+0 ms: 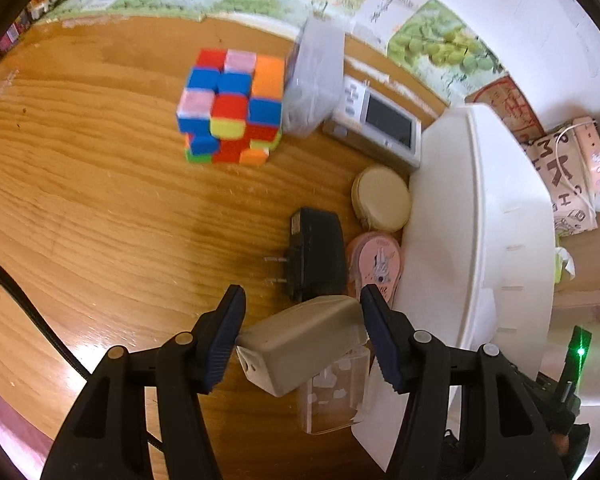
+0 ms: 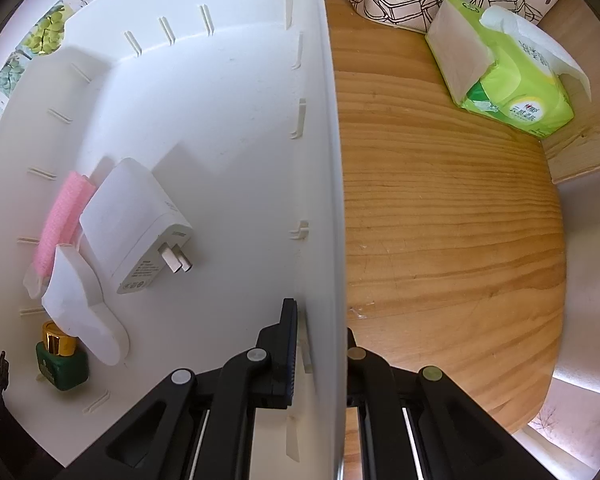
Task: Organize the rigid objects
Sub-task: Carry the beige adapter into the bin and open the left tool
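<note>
Sharpener [image 1: 300, 344], grey-lidded, sits tilted between my left gripper [image 1: 302, 338] jaws, pinched corner-wise above the table [image 1: 100, 200]; it could twist free. My right gripper [image 2: 320, 344] clamps the white bin [image 2: 220, 100] wall; slipping would shift it.

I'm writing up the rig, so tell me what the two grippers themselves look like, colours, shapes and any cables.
Both are black plastic linkage arms with round silver pivot pins. The left gripper has ribbed dark-blue finger pads; a black cable trails beside it. The right gripper shows one blue ribbed pad and silvery rails.
</note>
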Available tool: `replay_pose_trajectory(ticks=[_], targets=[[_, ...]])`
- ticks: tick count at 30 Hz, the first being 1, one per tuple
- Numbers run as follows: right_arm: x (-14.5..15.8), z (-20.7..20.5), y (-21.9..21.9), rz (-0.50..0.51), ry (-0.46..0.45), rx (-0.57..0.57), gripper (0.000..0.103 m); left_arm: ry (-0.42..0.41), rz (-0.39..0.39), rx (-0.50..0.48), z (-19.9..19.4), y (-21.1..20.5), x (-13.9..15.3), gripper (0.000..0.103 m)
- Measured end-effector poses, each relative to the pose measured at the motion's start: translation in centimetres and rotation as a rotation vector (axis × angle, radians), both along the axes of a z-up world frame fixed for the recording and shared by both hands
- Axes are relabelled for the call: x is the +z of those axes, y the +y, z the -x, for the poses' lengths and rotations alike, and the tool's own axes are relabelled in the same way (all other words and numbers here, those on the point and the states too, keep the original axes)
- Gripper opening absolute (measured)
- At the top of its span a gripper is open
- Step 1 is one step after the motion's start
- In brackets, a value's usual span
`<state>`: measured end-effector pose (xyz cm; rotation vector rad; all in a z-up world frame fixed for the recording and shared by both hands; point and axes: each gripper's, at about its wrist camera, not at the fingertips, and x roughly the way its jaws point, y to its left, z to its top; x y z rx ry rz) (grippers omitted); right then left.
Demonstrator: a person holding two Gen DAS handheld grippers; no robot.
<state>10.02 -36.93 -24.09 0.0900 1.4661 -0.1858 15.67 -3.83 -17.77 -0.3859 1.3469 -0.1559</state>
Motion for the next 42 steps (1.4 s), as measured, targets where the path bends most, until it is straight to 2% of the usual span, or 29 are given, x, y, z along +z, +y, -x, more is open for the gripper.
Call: replay_pose_trajectory(ticks=[11, 19, 29, 34, 42], targets=[[0.0, 0.1, -0.3, -0.005, -0.004, -0.004, 0.01, -0.121, 0.014, 0.017, -0.6, 0.9, 4.7, 0.063], [0.0, 0.2, -0.4, -0.007, -0.005, -0.003, 0.01, -0.184, 0.03, -0.032, -1.3, -0.3, 7.6, 0.063], [-0.1, 0.4, -0.6, -0.009, -0.005, -0.005, 0.01, -0.23, 0.036, -0.162, -0.7, -4.2, 9.8, 0.063], [0.1, 0.3, -0.6, -0.014, -0.008, -0.01, 0.01, -0.241, 0.041, -0.264, -0.2, -7.1, 10.4, 0.063], [0.1, 0.3, -0.7, -0.015, -0.007, -0.01, 0.01, -0.222, 0.03, -0.415, 0.8, -11.9, 9.8, 0.063]])
